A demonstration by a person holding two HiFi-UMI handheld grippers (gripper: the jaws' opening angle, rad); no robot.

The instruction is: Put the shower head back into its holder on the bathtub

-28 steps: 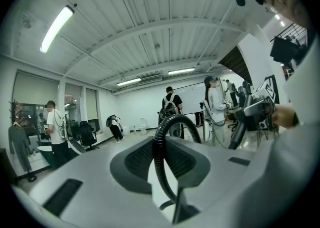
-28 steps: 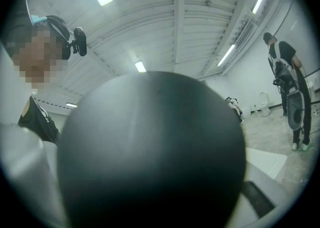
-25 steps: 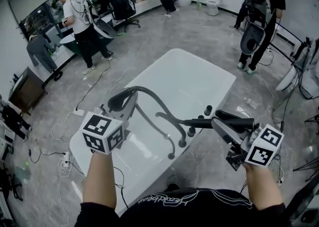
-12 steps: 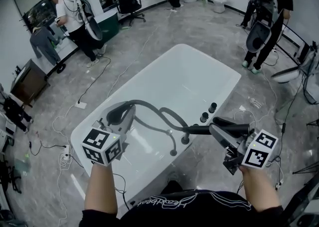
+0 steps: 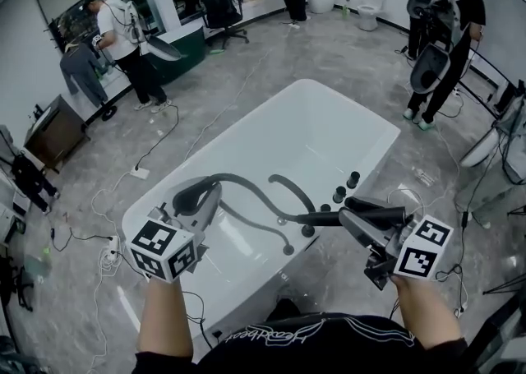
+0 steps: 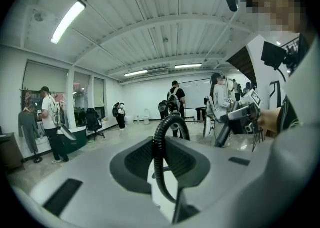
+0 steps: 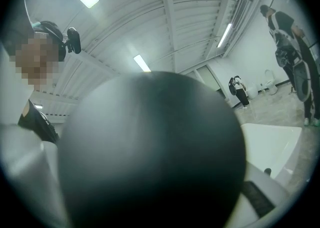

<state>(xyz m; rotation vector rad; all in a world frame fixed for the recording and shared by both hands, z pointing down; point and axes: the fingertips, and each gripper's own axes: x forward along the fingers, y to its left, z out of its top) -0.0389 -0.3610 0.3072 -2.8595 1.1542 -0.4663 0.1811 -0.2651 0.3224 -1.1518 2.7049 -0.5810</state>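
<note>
Black and slim, the shower head (image 5: pixel 316 219) lies level above the bathtub's (image 5: pixel 329 130) near rim. Its handle is clamped in the right gripper (image 5: pixel 362 220), whose jaws stand fairly wide around it. A black ribbed hose (image 5: pixel 256 193) arcs over the basin to the left gripper (image 5: pixel 201 198), pinched there between narrowly set jaws. Black fittings (image 5: pixel 339 194) on the rim sit just beyond the right gripper's tips; I cannot tell which is the holder. Open basin stretches ahead of both grippers.

From the left gripper view, I see the hose rise from between the grey jaws and curl over, with people well beyond it.

From the right gripper view, a dark round bulk between the jaws blocks nearly everything; the tub's white edge shows to its right.
</note>
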